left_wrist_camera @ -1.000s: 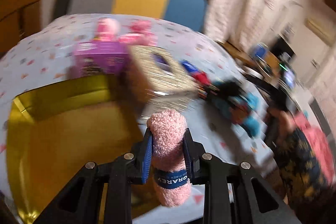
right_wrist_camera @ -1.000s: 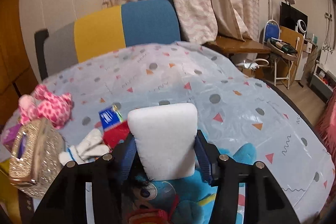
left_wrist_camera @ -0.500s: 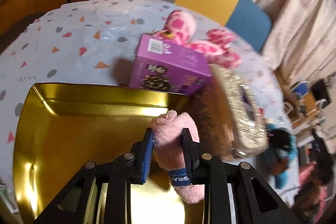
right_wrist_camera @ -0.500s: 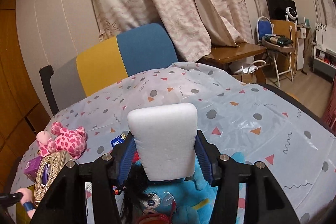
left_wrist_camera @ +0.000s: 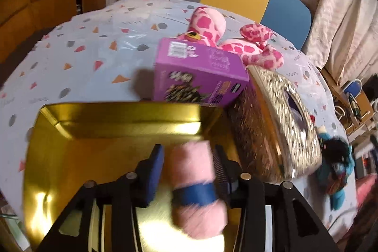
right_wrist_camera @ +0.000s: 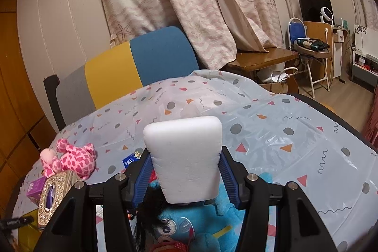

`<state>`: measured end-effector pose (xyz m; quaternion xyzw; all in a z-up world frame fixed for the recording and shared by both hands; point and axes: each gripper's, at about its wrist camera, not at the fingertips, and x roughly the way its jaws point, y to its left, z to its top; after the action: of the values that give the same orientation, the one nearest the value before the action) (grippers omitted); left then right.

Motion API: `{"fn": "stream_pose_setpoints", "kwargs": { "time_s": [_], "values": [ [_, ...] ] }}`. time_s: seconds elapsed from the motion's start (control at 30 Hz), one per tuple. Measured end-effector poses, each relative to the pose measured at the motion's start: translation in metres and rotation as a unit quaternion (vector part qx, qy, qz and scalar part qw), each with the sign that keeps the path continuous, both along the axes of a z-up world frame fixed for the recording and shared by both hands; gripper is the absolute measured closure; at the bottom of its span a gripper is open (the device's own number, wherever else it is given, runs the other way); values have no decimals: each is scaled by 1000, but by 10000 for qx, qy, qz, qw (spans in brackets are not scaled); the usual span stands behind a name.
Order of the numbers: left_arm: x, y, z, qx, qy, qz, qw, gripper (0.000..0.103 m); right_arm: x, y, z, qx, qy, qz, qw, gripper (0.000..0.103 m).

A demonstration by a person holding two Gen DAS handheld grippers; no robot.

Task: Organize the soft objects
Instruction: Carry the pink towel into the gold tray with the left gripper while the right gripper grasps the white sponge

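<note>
**Over the gold tray: letting the pink roll go cleanly**

Above the gold tray [left_wrist_camera: 122, 119], the pink roll [left_wrist_camera: 191, 171] with its blue band is being released by the left gripper [left_wrist_camera: 187, 157], whose jaws are opening; the roll sits between them, blurred, the left pad already clear of it. A clean drop is best served if the jaws are spread fully before the gripper is lifted, so the fluffy surface is not snagged and dragged out. The roll should be kept away from the tray's right wall, beside which the glittery tissue box [left_wrist_camera: 283, 124] stands. Right of the tray, the white sponge [right_wrist_camera: 185, 160] is held clamped in the right gripper [right_wrist_camera: 185, 171], ready to be brought over.
</note>
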<state>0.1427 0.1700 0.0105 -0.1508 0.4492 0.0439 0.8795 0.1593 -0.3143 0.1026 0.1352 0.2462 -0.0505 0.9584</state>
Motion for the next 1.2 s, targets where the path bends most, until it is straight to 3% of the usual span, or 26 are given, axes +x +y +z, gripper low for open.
{"fn": "stream_pose_setpoints", "kwargs": {
  "time_s": [0.2, 0.4, 0.57, 0.7, 0.93, 1.03, 1.2],
  "values": [
    [-59, 5, -3, 375, 20, -63, 9993, 56, 0, 0, 0, 548, 37, 391, 9977, 48],
    [-83, 5, -10, 267, 106, -6, 9996, 47, -18, 10, 2, 1114, 218, 852, 9899, 49],
    [-89, -5, -2, 408, -91, 39, 9991, 30, -32, 48, 8, 1204, 710, 1661, 9762, 49],
    [-96, -7, 5, 605, -227, 99, 9979, 29, -42, 113, 4, 953, 1216, 2508, 9556, 48],
    [-113, 15, 9, 646, -309, 450, 9964, 28, -59, 246, -14, 858, 1919, 3872, 8977, 48],
    [-121, 28, 10, 555, -362, 577, 9961, 28, -58, 300, -25, 713, 2261, 4232, 8745, 48],
    [-134, 45, 14, 498, -484, 753, 9947, 23, -35, 365, -47, 594, 2705, 4469, 8507, 45]
  ]
}}
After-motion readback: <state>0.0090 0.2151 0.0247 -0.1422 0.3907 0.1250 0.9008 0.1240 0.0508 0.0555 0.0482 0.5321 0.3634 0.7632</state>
